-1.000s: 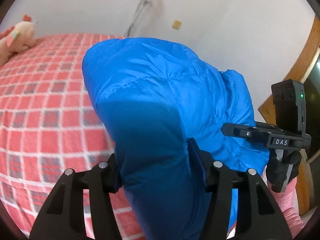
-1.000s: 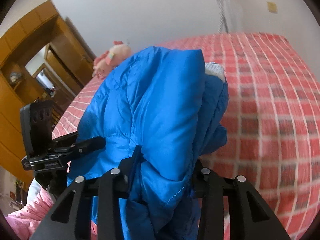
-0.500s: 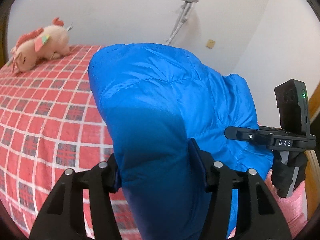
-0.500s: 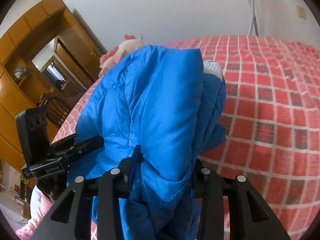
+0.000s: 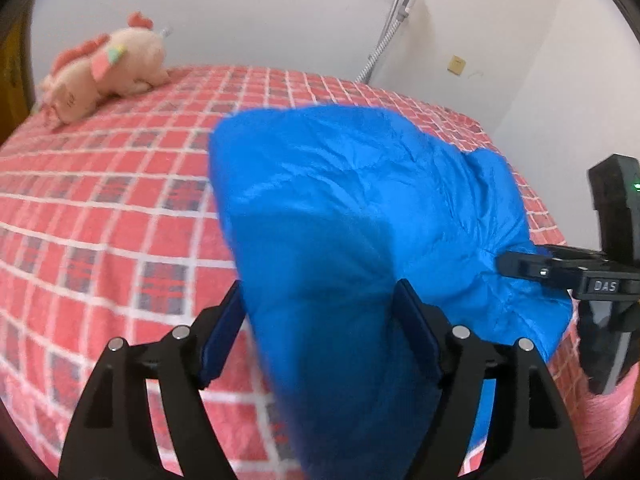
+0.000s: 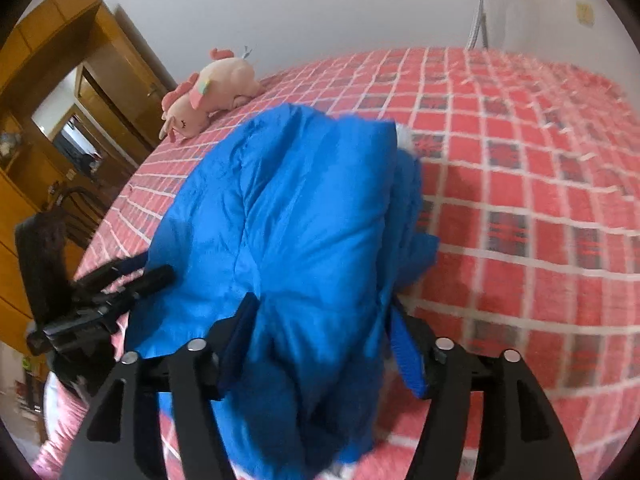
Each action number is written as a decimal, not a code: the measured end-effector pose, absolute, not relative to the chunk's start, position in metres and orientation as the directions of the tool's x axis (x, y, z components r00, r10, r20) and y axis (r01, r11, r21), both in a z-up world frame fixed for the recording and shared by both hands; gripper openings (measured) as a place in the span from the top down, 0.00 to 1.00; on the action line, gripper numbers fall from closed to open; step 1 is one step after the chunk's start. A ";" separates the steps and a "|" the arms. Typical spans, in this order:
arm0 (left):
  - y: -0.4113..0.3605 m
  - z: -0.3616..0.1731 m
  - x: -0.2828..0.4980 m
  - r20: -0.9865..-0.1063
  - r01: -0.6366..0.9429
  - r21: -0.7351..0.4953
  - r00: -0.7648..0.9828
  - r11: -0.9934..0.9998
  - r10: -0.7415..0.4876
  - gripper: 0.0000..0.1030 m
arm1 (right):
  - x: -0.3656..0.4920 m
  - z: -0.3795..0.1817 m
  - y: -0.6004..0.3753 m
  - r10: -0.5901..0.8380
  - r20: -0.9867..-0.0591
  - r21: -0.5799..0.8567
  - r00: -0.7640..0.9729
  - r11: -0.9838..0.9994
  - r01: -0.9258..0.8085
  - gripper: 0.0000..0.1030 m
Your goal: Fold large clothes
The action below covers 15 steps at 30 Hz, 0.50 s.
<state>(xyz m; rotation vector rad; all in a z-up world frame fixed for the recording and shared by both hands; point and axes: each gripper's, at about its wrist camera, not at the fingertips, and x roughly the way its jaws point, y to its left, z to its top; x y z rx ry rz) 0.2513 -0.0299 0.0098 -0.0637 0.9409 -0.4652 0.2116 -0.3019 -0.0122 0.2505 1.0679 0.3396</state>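
A folded blue puffer jacket (image 5: 360,208) hangs between both grippers over a bed with a red checked cover (image 5: 100,216). My left gripper (image 5: 320,320) is shut on a thick bunch of the jacket. My right gripper (image 6: 320,328) is shut on the other end of the jacket (image 6: 288,208). The right gripper also shows at the right edge of the left wrist view (image 5: 560,272), and the left gripper at the left of the right wrist view (image 6: 100,296). A white lining patch (image 6: 402,136) shows at the jacket's far end.
A pink plush toy (image 5: 104,68) lies at the bed's far left corner, also seen in the right wrist view (image 6: 208,92). A metal crutch (image 5: 392,24) leans on the white wall. A wooden wardrobe (image 6: 52,92) stands to the left. The red checked cover (image 6: 520,184) spreads right.
Both grippers have tilted downward and moved over the bed with the jacket, so more of the checked cover and the plush toy now show. Both grips on the jacket are unchanged.
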 end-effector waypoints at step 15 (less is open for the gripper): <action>-0.031 -0.002 0.185 -0.753 0.372 -0.069 0.589 0.926 -0.293 0.20 | 0.154 -0.036 -0.305 0.229 -0.864 0.199 0.449 0.973 -0.113 0.37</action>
